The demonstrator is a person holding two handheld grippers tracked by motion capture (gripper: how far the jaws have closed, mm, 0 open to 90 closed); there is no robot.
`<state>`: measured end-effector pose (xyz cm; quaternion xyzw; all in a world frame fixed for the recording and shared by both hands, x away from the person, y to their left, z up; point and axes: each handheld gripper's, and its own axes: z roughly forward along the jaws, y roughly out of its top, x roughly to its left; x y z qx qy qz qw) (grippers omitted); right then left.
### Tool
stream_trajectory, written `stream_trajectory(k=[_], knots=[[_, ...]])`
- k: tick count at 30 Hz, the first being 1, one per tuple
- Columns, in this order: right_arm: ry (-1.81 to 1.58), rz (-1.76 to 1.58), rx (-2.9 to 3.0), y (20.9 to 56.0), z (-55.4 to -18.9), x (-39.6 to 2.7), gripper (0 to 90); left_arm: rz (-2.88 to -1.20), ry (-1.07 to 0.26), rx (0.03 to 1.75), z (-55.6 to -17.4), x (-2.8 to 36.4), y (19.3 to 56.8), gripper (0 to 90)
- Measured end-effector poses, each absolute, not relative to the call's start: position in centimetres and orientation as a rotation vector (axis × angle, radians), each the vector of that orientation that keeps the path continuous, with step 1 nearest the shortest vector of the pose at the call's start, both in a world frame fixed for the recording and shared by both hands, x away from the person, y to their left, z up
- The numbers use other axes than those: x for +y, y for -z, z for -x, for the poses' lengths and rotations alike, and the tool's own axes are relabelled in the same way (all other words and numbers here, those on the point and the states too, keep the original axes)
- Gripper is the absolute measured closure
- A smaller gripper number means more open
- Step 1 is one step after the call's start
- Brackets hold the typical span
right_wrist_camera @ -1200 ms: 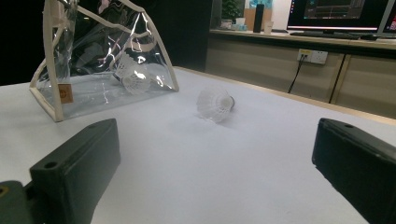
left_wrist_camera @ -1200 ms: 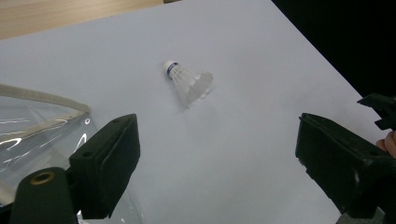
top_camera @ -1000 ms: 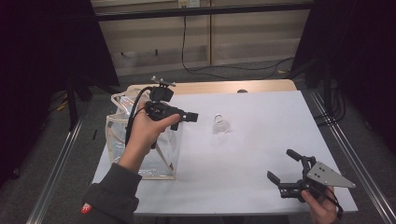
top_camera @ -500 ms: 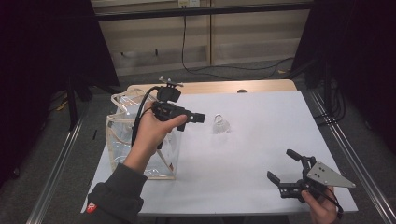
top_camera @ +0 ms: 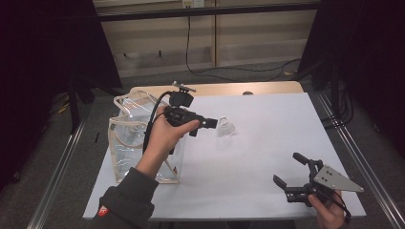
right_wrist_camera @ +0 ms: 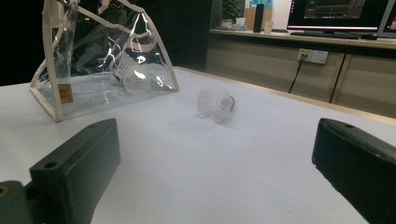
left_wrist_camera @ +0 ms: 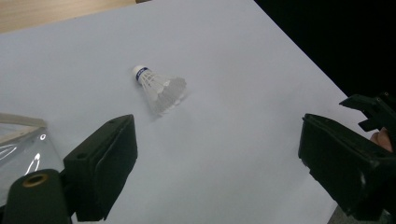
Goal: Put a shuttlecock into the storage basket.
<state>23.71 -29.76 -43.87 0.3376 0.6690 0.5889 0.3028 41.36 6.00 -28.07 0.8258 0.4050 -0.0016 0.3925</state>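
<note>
The room is dim around a lit table (top_camera: 267, 157) with a white top and a strip of pale wood along its far edge; behind it runs a low beige wall unit with a cable hanging down, and metal rails flank the table on the floor. In the right gripper view a dark monitor with lit lines too small to read sits on a counter in the background, above a wall socket. At the table's left edge stands a clear plastic bag (top_camera: 128, 138) with cream trim, carrying a small brown tag whose print cannot be read; the right gripper view shows a white shuttlecock inside it. On the open white surface, just right of the bag, lies a shuttlecock (left_wrist_camera: 159, 87) on its side, with a blue band of illegible lettering around its cork. The left gripper (top_camera: 213, 123) hovers just beside it, jaws spread and empty. The right gripper (top_camera: 292, 170) rests near the front right corner, well apart, jaws likewise spread with nothing between them.
</note>
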Motion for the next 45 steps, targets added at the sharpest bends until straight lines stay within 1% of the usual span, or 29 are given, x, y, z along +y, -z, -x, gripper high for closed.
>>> stream_trajectory(k=[29, 45], knots=[[-1.560, -0.890, 1.774, 43.8, -23.7, -29.8, 0.9, -2.110, -0.002, 1.070, -41.7, 4.2, 32.0, 11.5], [-1.562, -0.887, 1.776, 43.8, -23.7, -29.8, 0.9, -2.120, -0.030, 1.119, -42.1, 3.6, 34.2, 11.8]])
